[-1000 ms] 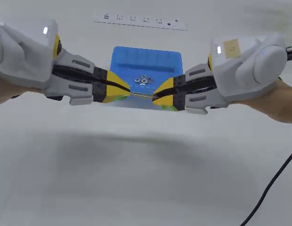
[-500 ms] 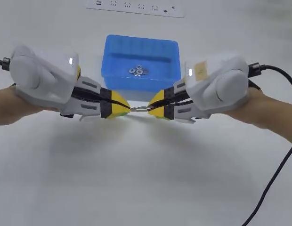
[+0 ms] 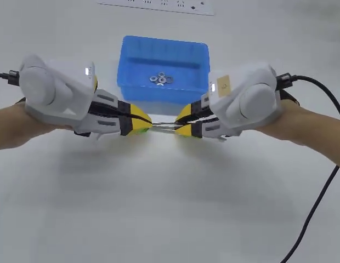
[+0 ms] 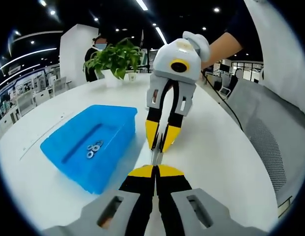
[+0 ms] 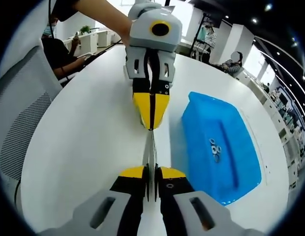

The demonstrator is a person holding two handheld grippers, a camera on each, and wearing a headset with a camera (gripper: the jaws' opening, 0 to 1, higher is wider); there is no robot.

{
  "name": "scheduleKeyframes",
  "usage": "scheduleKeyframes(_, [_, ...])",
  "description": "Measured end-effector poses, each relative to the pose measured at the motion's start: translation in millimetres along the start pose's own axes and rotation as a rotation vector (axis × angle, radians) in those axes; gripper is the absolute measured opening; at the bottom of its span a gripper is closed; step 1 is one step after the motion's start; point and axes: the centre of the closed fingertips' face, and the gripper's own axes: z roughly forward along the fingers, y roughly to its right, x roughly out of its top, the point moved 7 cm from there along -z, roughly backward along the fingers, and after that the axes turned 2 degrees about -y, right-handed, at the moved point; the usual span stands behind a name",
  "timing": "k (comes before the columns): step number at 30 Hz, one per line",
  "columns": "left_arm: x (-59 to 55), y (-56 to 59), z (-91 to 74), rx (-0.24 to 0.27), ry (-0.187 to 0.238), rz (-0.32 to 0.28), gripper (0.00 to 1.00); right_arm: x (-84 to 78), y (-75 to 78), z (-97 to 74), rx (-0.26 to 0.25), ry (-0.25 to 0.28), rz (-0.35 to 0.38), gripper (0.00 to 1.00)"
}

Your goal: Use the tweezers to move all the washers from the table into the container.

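- The wide white desk (image 3: 159,208) carries everything; its top is plain and matte.
- A rectangular blue plastic container (image 3: 159,94) stands toward the far edge of the desk, about midway along it. It is open-topped, with a thick rounded rim.
- The left gripper (image 3: 143,124), grey-white in body with black arms and yellow fingertips, comes in from the desk's left edge and hangs just in front of the container's near wall. Its jaws are clenched on one end of the tweezers.
- The right gripper (image 3: 181,128), of the same make, comes in from the right edge and faces the left one tip to tip, the two tips close but apart. Its jaws are pinched onto the other end of the tweezers, with the blades running between them in the right gripper view.
- A white power strip (image 3: 159,4) lies along the far edge of the desk, behind the container.
- A thin black cable (image 3: 318,208) trails across the near right corner.
- Slim silver metal tweezers (image 3: 164,127) span the gap between the two grippers, level and parallel to the container's near wall.
- Small flat silver ring washers (image 3: 161,79) lie in one tight cluster on the middle of the container's floor, some touching or overlapping.
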Motion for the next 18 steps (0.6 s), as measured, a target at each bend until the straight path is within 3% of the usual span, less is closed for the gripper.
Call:
scheduleKeyframes(6, [2.6,0.8,-6.8,0.021,-0.007,-0.013,0.04,-0.1,0.0,-1.7,0.001,-0.031,0.042,0.19])
scheduleKeyframes(8, [3.9,1.3,-9.8,0.033,-0.011,-0.027,0.04,-0.4,1.0,-4.6,-0.015,-0.052,0.012,0.20])
scheduleKeyframes(13, [10.1,5.2,-21.8,0.060,-0.001,-0.059,0.04,5.0,2.3,-20.7,-0.052,-0.008,0.078,0.20])
scheduleKeyframes(15, [12.1,7.3,-28.6,0.078,0.005,-0.074,0.07,5.5,2.0,-30.8,-0.088,0.001,0.087,0.22])
scheduleKeyframes(16, [12.8,8.9,-32.9,0.086,-0.001,-0.108,0.11,4.1,3.5,-39.0,-0.144,-0.005,0.091,0.23])
scheduleKeyframes(18, [14.5,12.7,-41.4,0.096,-0.025,-0.076,0.14,0.1,3.1,-51.7,-0.227,0.008,0.196,0.25])
